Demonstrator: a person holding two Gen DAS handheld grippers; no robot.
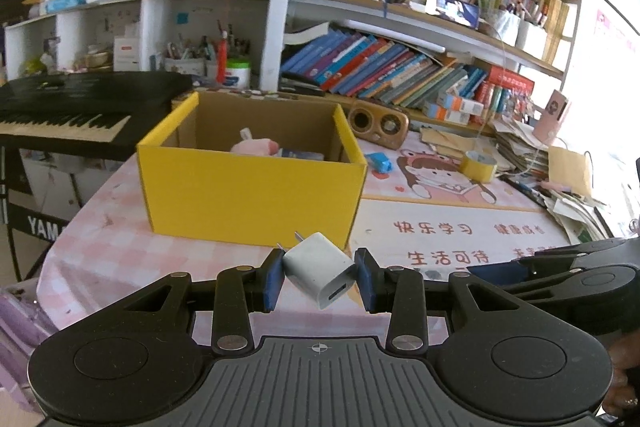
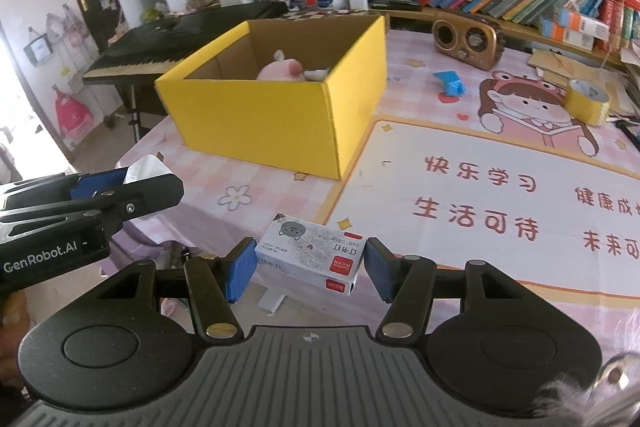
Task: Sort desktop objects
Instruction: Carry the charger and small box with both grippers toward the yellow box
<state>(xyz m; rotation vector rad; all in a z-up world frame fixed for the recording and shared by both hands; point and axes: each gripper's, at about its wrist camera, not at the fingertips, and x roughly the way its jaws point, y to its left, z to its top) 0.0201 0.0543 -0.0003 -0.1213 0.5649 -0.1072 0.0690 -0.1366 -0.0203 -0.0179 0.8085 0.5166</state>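
My left gripper (image 1: pixel 320 277) is shut on a small white USB charger plug (image 1: pixel 314 265), which sits tilted with its prongs pointing away, just short of the yellow cardboard box (image 1: pixel 252 195). My right gripper (image 2: pixel 310 267) is shut on a white staple box with a red label (image 2: pixel 308 253), its blue pads (image 2: pixel 240 269) pressing both ends, above the desk's near edge. The yellow box (image 2: pixel 260 119) is open on top, and a pink plush toy (image 2: pixel 280 71) lies inside. The left gripper (image 2: pixel 100 195) shows at the left of the right wrist view.
On the pink desk mat beyond the box lie a blue object (image 2: pixel 450 83), a yellow tape roll (image 2: pixel 586 103) and a brown radio speaker (image 2: pixel 468 45). A black keyboard piano (image 1: pixel 60 115) stands left of the desk. Bookshelves fill the back, and paper stacks (image 1: pixel 520 143) line the right.
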